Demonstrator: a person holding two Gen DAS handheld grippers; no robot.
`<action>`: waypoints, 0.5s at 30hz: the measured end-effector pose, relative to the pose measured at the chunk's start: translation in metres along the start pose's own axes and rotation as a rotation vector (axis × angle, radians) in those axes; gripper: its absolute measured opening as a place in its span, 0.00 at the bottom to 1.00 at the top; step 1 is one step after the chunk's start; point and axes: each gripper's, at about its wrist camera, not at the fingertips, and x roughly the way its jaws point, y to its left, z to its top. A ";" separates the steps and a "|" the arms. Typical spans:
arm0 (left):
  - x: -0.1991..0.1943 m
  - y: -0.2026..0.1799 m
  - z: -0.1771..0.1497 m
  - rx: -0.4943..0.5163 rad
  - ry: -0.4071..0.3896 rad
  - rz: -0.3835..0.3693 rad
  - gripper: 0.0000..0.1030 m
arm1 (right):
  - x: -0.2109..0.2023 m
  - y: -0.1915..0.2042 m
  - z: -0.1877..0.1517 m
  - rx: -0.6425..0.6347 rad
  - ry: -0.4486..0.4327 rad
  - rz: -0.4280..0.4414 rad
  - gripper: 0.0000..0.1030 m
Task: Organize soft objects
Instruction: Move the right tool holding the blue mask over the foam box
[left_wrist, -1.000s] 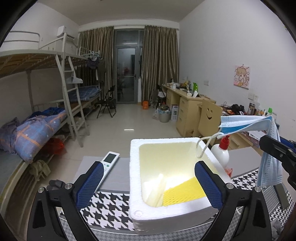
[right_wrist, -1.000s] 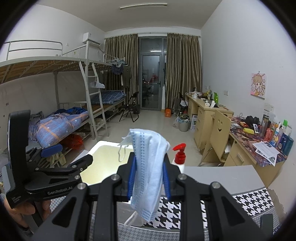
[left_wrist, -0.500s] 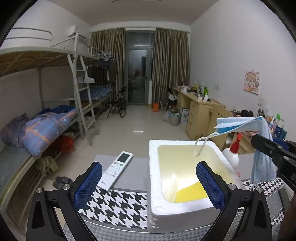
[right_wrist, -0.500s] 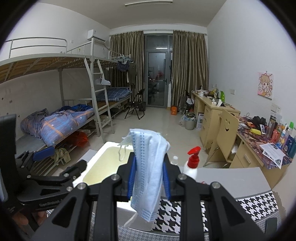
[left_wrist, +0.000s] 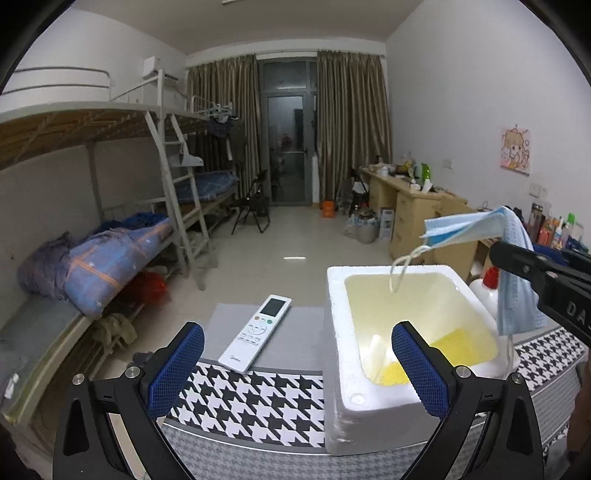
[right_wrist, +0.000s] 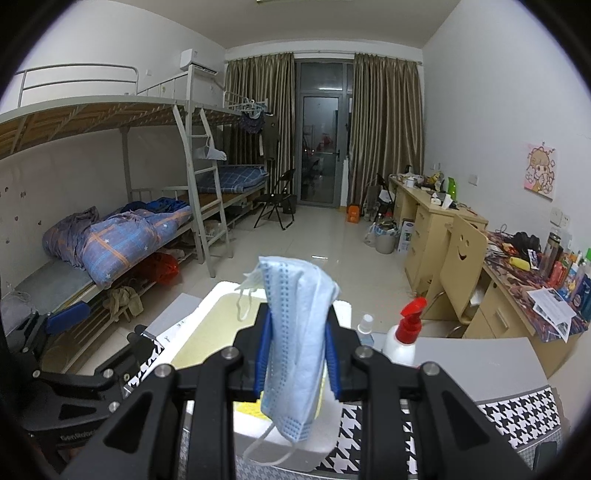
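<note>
Holding a blue face mask (right_wrist: 295, 332) pinched in your right gripper (right_wrist: 297, 363) jaws above the foam box (left_wrist: 334, 321), ready to drop; left gripper (left_wrist: 295, 369) jaws wide, empty beside the box.

Hidden behind the face mask (right_wrist: 295, 332) and the right tool (right_wrist: 297, 354): most of the foam box (right_wrist: 210, 325) interior. Cut off at the right picture edge: right tool (left_wrist: 546, 280) body. Blocked by a left tool (left_wrist: 295, 373) finger (left_wrist: 421, 373): part of the yellow item (left_wrist: 458, 343) in the foam box (left_wrist: 336, 332). Too small to read: remote (left_wrist: 256, 332) buttons near the worktop (left_wrist: 258, 402) far edge.
</note>
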 end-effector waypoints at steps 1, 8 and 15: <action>0.000 0.001 -0.001 -0.005 0.004 -0.003 0.99 | 0.001 0.001 0.000 -0.001 0.002 0.002 0.30; -0.003 0.005 -0.004 -0.011 0.004 -0.043 0.99 | 0.014 0.003 0.000 -0.008 0.029 0.007 0.30; -0.005 0.001 -0.009 0.030 0.007 -0.018 0.99 | 0.030 0.004 -0.002 -0.003 0.068 0.011 0.31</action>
